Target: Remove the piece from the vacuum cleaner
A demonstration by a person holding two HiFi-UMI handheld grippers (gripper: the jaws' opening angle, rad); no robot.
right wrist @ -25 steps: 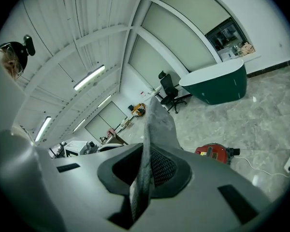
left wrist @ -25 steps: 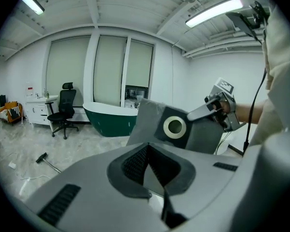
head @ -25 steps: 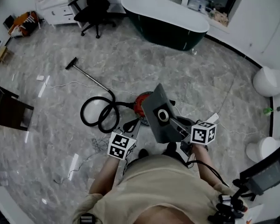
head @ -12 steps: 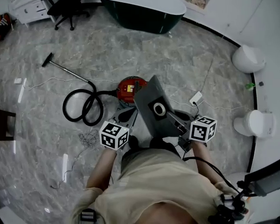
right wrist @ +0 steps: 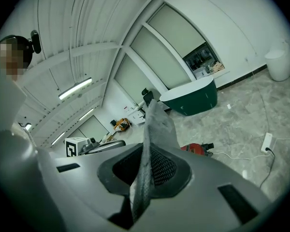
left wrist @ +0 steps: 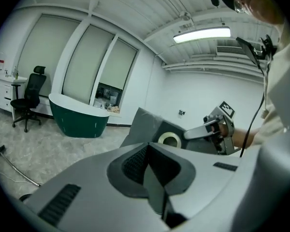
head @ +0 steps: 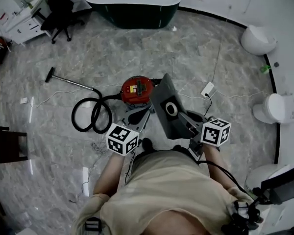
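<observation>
Looking down in the head view, a person stands on a marbled floor (head: 201, 58) with the right tongs (head: 185, 125), at centre right, clamped on the lower edge of a flat grey piece (head: 161, 99) that has a round opening (head: 172, 108) in it. The piece is held tilted in the air at the middle of the frame. A second ago it covered part of the red vacuum cleaner (head: 136, 90). Now the whole red body shows just left of the piece's upper edge, resting on the floor with its black hose (head: 90, 115) coiled further left. The dark green bathtub (head: 132, 6) has slid from right of top centre to left of it, so the person has turned while carrying the piece. The left tongs (head: 138, 116), at centre left, are closed on nothing. In the left gripper view, the two jaws meet along a seam in the lower middle with nothing between them. Beyond them, at middle right, the grey piece with its pale ring hangs from the right tongs, clear of the floor. In the right gripper view, the piece runs edge-on up the centre of the frame, pinched between the pads. The red vacuum cleaner sits small on the floor at centre right, well apart from it. Judging from this, the piece is free of the machine, so the removal looks done and only setting it aside seems left.
</observation>
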